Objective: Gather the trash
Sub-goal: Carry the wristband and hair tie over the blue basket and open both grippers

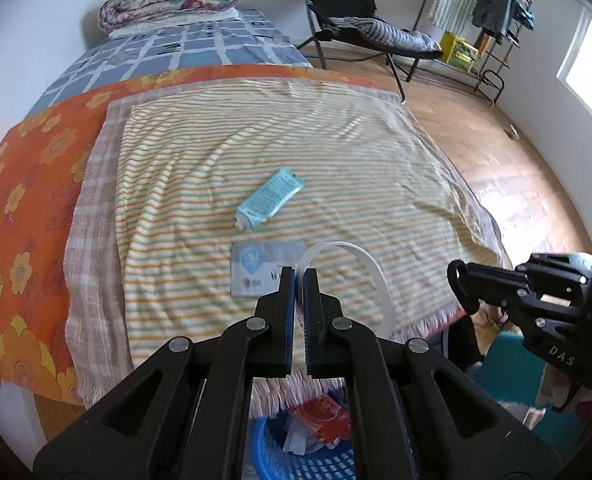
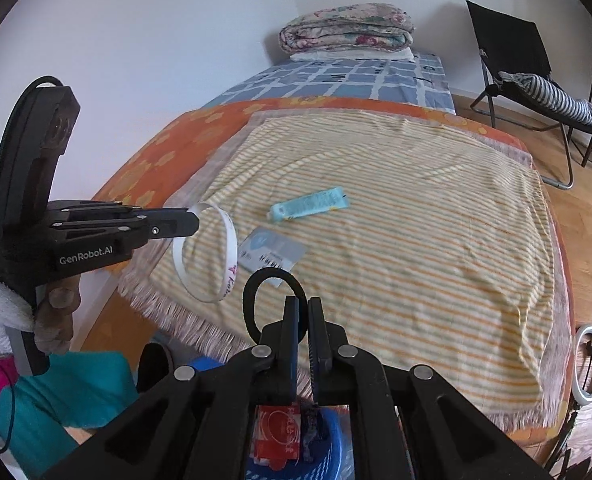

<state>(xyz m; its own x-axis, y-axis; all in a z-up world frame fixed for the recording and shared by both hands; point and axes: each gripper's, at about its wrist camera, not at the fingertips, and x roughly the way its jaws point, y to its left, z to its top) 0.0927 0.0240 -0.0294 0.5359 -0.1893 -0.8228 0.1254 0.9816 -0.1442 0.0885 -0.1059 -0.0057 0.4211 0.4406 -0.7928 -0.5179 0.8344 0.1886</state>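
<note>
Dangling from left tool (image 1: 299, 270): white band (image 1: 370, 276), thin loop, pink lettering

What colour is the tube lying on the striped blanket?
Light blue, with small printed text. The tube shows best in the left wrist view, lying on the blanket.

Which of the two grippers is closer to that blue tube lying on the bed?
Probably left, though it is close. The left gripper holds a white band near the bed's edge, short of the blue tube. The right gripper, gripping a black ring, seems further back, over the basket.
</note>
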